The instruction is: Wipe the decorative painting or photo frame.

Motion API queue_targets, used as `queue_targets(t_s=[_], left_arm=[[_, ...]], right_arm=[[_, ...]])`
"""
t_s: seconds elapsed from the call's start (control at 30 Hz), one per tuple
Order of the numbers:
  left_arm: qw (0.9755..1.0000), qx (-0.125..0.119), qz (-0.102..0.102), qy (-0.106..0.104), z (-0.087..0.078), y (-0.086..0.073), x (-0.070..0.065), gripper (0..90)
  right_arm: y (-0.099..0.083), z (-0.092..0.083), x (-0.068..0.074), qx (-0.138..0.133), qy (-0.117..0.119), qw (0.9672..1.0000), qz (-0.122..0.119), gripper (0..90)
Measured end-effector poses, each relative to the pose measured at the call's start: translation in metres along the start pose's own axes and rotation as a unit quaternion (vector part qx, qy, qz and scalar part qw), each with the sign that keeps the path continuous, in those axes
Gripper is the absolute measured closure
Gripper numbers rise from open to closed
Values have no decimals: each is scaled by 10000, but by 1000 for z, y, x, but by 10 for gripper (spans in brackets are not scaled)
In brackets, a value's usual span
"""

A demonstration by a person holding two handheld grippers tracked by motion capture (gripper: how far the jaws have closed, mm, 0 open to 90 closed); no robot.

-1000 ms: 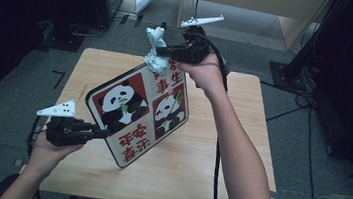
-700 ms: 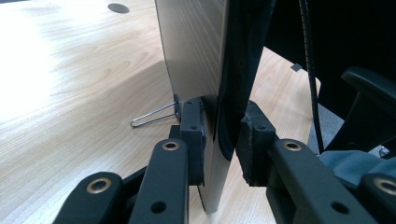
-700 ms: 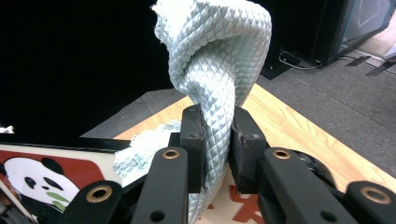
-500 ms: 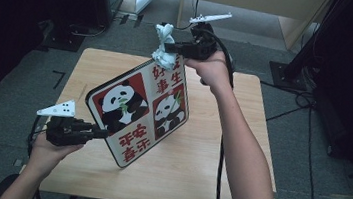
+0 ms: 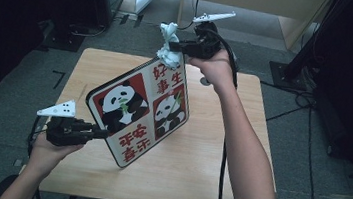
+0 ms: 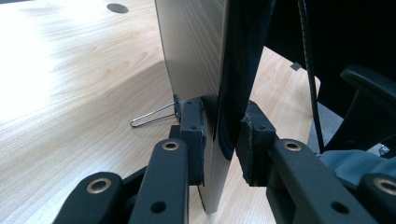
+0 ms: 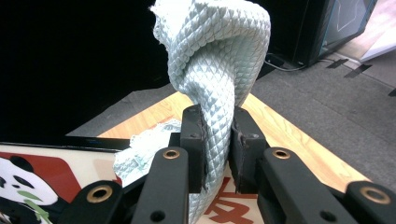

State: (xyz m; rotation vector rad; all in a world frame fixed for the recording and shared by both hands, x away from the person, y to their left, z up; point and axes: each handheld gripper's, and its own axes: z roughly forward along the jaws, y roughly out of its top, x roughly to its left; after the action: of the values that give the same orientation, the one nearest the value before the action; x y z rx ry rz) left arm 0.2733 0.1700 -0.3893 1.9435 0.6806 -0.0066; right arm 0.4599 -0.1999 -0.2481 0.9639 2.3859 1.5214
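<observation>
Panda board [image 5: 137, 112] tilted above table [image 5: 196, 177], cloth [image 5: 169, 48] at top edge

We see a pale wooden surface [image 5: 191, 176] on grey carpet [image 5: 324, 197], with a light wooden cabinet [image 5: 255, 8] standing behind it.
</observation>
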Motion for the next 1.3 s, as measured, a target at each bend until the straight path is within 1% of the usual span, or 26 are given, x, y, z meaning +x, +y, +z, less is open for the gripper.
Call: queue_targets(t_s=[0.17,0.27,0.5,0.63,0.73,0.77,0.9,1.07,1.1,1.13,1.3], left_arm=[[10000,4,-2,22,0,0,-1,751],[10000,-4,-12,37,0,0,-1,752],[10000,18,7,62,0,0,-2,753],[10000,-15,-71,15,1,-1,-3,753],[10000,-9,-46,35,1,-1,-4,752],[10000,-9,-43,33,1,-1,-3,752],[10000,-19,-41,30,1,-1,-3,752],[10000,-7,-13,30,1,-1,-3,751],[10000,-6,-11,32,1,-1,-3,751],[10000,-2,-8,32,1,-1,-3,751],[10000,13,6,30,1,-1,-3,750]], right_arm=[[0,-1,-5,-47,-19,10000,-14,778],[-1,-3,-9,-57,-25,10000,45,778],[-1,-5,-15,-107,-89,9999,19,778],[-3,-8,-22,-92,-255,9996,10,779],[-6,-10,-28,-48,-326,9994,114,782],[-7,-10,-29,-75,-332,9994,100,782],[-11,-10,-31,-162,-353,9992,81,784],[-15,-11,-36,-118,-355,9991,213,784],[-16,-11,-36,-148,-351,9992,148,784],[-17,-11,-35,-152,-359,9992,134,784],[-17,-9,-36,-158,-360,9991,143,785]])
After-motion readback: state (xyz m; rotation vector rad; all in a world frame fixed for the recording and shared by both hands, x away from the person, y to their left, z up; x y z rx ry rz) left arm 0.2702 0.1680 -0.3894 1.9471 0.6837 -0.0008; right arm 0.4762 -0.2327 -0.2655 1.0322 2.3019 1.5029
